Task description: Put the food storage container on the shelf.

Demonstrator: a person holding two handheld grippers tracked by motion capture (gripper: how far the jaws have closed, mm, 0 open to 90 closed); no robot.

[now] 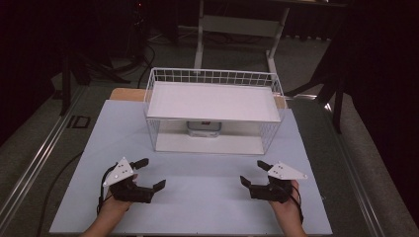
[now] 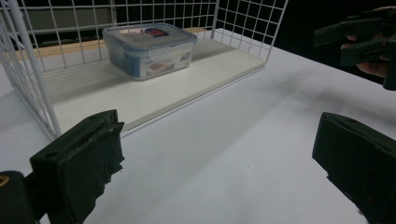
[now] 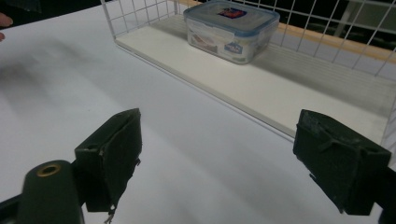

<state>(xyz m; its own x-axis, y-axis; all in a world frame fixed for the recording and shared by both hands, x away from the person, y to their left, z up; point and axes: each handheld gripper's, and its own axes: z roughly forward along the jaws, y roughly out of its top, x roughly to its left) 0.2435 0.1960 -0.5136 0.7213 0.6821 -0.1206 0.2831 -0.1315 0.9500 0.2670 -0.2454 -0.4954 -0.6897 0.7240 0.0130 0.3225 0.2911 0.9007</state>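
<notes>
The left tongs (image 1: pixel 149 173) and the right tongs (image 1: pixel 253 173) are held low over the near part of the counter (image 1: pixel 197 197), well apart from each other and each short of the wire rack (image 1: pixel 213 111); both are seen with their jaws spread wide and nothing between them, which reads as a readiness to reach rather than a grasp in hand. The lidded plastic box (image 1: pixel 203 128) is found on the lower shelf of the rack, set back toward the rear mesh and roughly midway along its width, beneath the white upper shelf (image 1: pixel 212 101); it is nearest the thing the tongs are aimed at, since both gripper views look straight toward it.

In the left gripper view the box (image 2: pixel 148 49) is seen upright with its clip-on lid closed, resting on the white shelf board (image 2: pixel 154 91) behind the open front of the rack; the other hand's tongs (image 2: pixel 362 44) are caught at the upper right. In the right gripper view the same box (image 3: pixel 231 30) stands clear of the mesh on every visible side.

The open front is probably why the tongs are kept level with the lower shelf; an approach from above would be blocked by the upper shelf; a wide jaw spread would be needed to take so broad a box, perhaps from both ends.
</notes>
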